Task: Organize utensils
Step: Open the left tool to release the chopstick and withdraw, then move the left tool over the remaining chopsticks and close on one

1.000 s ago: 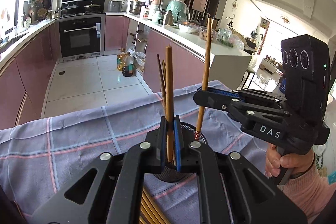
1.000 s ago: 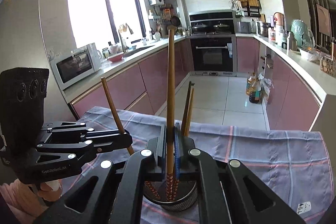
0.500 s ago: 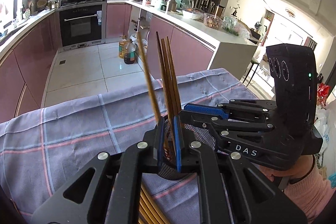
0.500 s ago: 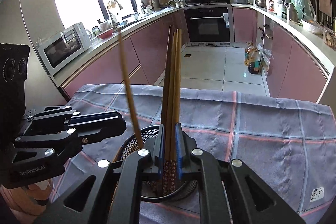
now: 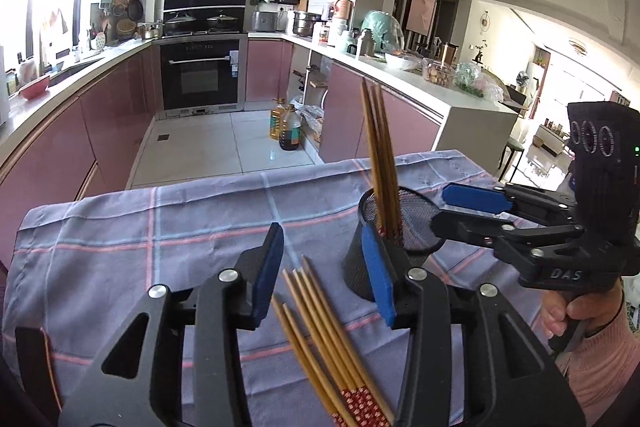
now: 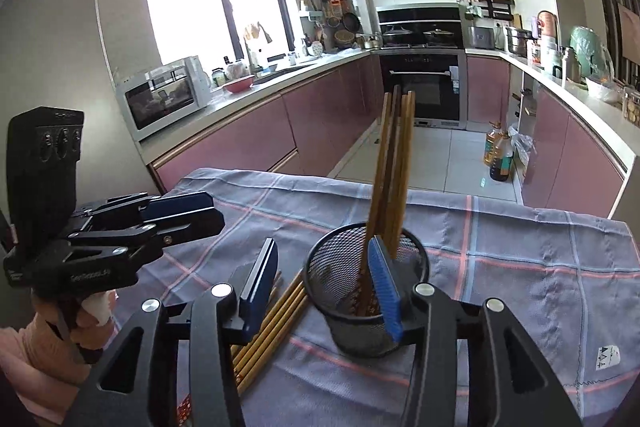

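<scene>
A black mesh cup [image 5: 354, 267] stands on the checked tablecloth [image 5: 160, 227] with several wooden chopsticks [image 5: 380, 155] upright in it. More chopsticks [image 5: 320, 327] lie flat on the cloth beside it. My left gripper [image 5: 322, 271] hovers over the lying chopsticks' tips, its jaws opening with nothing pressed between them. In the right wrist view the cup [image 6: 348, 311] and its chopsticks [image 6: 394, 167] sit just ahead. My right gripper [image 6: 322, 285] is opening too, its right finger in front of the cup's rim, gripping nothing. Each gripper shows in the other's view: the right [image 5: 460, 215], the left [image 6: 200, 217].
The cloth's far edge [image 6: 440, 195] drops to a tiled kitchen floor with oil bottles [image 5: 288, 131]. Pink cabinets and an oven line the room. A person's hand [image 5: 576, 311] in a pink sleeve holds the right gripper. The lying chopsticks [image 6: 272, 323] rest left of the cup.
Both grippers were shut on a chopstick held upright over the cup. Both have let go; the chopsticks now stand in the cup. Both sets of jaws have opened and drawn back.
</scene>
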Action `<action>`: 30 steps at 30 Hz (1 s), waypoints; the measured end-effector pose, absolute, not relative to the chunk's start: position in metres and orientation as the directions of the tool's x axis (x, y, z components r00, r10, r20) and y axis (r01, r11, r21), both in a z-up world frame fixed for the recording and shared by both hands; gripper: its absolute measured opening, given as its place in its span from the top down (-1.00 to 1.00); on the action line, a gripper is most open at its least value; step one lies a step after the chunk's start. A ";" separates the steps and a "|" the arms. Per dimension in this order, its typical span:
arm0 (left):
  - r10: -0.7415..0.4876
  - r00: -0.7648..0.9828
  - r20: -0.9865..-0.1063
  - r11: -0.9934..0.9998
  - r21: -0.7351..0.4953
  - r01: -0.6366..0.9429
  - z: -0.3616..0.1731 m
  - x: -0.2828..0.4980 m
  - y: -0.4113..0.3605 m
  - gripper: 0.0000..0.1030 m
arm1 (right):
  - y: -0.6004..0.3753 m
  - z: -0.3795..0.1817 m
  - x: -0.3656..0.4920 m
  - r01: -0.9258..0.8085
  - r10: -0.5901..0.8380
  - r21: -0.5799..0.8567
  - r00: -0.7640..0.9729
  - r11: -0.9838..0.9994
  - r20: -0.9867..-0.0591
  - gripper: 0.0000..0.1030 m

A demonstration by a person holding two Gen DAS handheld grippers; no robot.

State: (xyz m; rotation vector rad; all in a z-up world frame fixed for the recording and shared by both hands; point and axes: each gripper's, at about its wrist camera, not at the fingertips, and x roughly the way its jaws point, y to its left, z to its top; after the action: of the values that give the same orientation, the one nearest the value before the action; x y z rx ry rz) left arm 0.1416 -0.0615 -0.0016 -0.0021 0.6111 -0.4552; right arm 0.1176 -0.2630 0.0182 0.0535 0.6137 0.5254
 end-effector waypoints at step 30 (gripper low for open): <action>-0.300 0.563 -0.770 0.928 -0.098 0.360 -0.119 0.102 -0.052 -0.09 | -0.208 -0.086 0.090 -0.406 0.421 0.216 0.532 0.888 -0.735 -0.12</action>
State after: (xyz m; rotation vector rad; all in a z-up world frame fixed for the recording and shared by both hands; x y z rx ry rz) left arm 0.1015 -0.0517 -0.1193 0.0735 0.8919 -0.3889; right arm 0.0898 -0.2079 -0.0858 0.0192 0.8815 0.4932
